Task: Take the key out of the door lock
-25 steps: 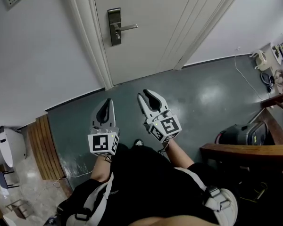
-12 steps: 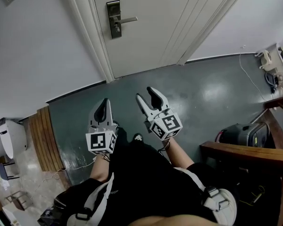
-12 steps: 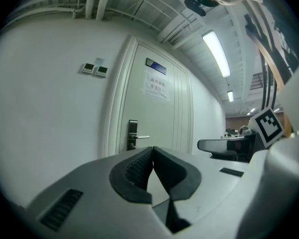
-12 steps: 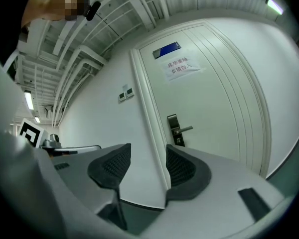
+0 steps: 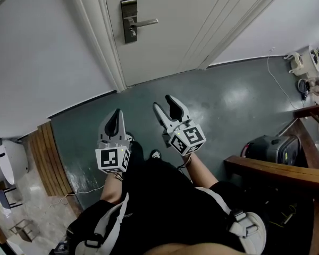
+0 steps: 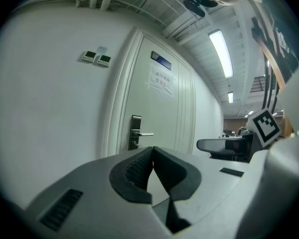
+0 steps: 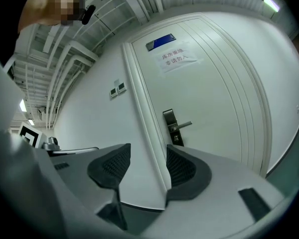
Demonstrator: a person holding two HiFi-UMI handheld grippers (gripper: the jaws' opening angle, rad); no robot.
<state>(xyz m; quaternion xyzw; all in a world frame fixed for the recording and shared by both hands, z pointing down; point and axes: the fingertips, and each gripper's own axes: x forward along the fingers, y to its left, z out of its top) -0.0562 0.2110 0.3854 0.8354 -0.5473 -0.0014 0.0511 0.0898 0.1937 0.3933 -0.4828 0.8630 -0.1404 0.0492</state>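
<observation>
The left hand-held gripper (image 5: 117, 115) has its jaws together, the dark ribbed pads (image 6: 137, 168) meeting at the tips with nothing between them. The right hand-held gripper (image 5: 165, 103) stands wide apart and empty; its jaws have just been opening. Both point at the door (image 5: 191, 15) and are well short of it, with bare grey-green floor (image 5: 228, 100) between and nothing in the way.

On the white panelled door, a dark metal lock plate (image 5: 128, 20) carries a silvery lever handle (image 5: 146, 22). A small stub (image 5: 131, 34) sits on the plate just under the lever, too small to tell whether it is the key. A white moulded door frame (image 5: 103, 41) runs beside the plate. A paper notice (image 7: 178, 58) hangs higher on the door. A wooden railing (image 5: 276, 171) stands at the right.
</observation>
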